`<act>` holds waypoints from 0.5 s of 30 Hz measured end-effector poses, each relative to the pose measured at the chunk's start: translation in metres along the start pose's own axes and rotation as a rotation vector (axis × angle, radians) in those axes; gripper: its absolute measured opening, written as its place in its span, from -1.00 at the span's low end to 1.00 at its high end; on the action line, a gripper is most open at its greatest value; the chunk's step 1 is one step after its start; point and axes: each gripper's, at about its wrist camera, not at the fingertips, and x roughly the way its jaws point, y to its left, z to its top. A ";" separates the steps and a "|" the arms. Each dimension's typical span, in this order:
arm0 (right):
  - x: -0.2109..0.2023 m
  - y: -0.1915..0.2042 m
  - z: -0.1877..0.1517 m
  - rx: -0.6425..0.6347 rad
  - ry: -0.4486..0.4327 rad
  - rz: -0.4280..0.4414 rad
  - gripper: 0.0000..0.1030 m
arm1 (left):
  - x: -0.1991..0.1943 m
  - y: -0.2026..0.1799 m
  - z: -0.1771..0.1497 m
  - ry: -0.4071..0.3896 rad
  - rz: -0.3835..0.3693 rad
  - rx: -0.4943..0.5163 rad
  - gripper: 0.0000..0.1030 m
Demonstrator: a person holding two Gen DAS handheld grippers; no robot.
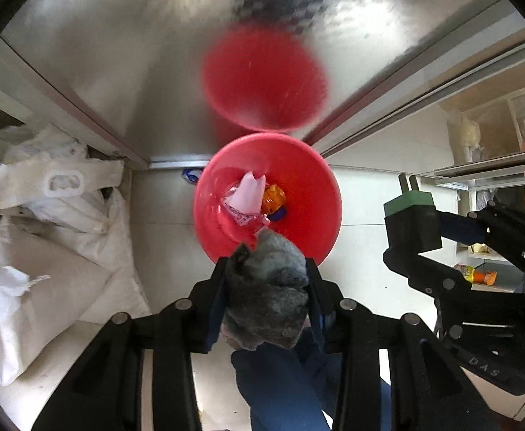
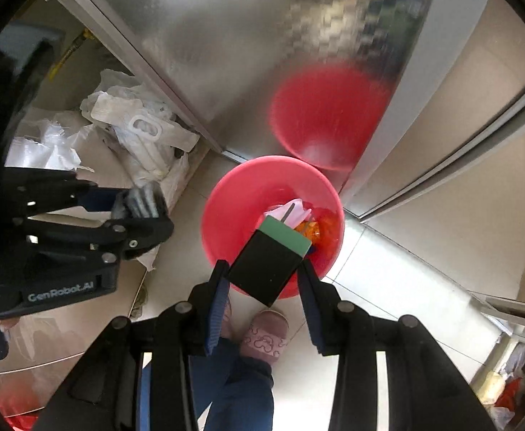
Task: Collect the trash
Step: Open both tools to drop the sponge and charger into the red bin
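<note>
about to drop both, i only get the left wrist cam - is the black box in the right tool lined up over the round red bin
observer: In the right wrist view the black box with the green end, pinched in the right tool, overlaps the near rim of the round red plastic bin.
operator: anything on the floor under it
observer: A pink slipper on the person's foot, just short of the bin.
operator: and my grey wad
observer: There the crumpled grey wad in the left tool shows left of the bin, against the white bags.

Glossy plastic bin (image 1: 226,222), brushed-metal cabinet (image 1: 136,72)
</note>
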 end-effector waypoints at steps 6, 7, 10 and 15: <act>0.015 -0.002 0.006 0.007 0.003 0.016 -0.29 | 0.020 0.001 0.007 -0.012 0.005 0.025 -0.13; 0.013 -0.006 0.005 0.008 0.002 0.021 -0.29 | 0.023 0.002 0.008 -0.002 0.000 0.020 0.03; 0.016 -0.016 0.005 0.015 0.010 0.027 -0.29 | 0.032 0.008 0.015 0.039 0.004 -0.018 0.33; 0.022 -0.024 0.007 0.038 0.029 0.028 -0.29 | 0.032 0.018 0.020 0.035 0.011 -0.040 0.54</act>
